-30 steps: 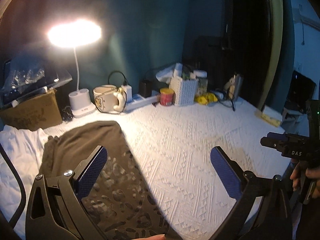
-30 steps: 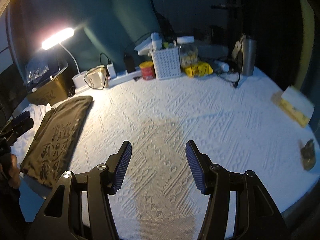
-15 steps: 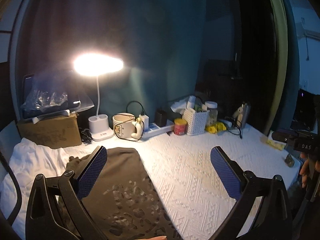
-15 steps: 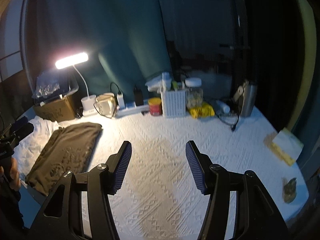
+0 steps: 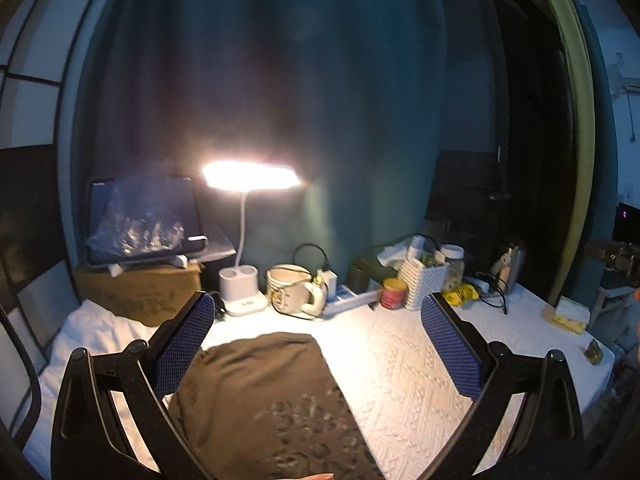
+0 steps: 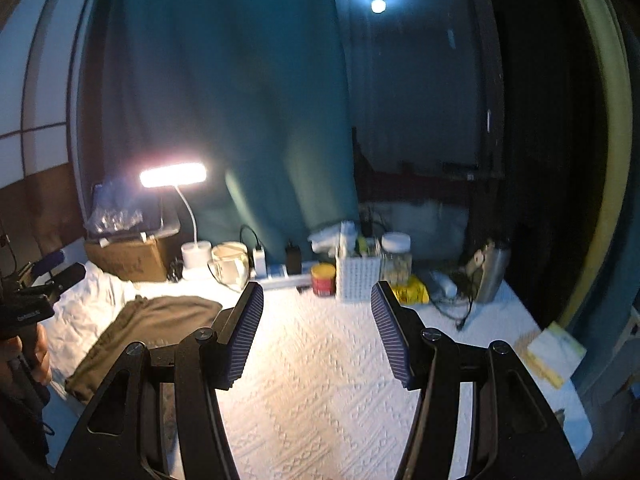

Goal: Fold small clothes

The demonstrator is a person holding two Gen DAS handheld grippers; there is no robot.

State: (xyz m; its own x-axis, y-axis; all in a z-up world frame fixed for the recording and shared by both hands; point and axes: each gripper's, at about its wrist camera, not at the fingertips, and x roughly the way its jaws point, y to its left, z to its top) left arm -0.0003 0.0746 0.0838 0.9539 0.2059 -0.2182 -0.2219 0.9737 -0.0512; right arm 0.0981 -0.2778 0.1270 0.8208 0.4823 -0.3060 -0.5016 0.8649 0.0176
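Your left view cuts off the near end of the brown garment [image 5: 256, 408] at the bottom edge, and its printed pattern is too blurred to read. The lamp's head [image 5: 250, 176] is blown out by glare. In your right view, the jar's [image 6: 396, 258] contents stay unclear.

Hardly any writing can be read from here. The left gripper [image 6: 28, 314], at about nine o'clock in the right wrist view, carries a small pale label on its dark body, but it is too blurred to make out, perhaps a few letters. The red can [image 6: 323, 279] near twelve o'clock has a printed band, unreadable. The brown garment [image 5: 272, 408] shows a pale print that forms no legible word.
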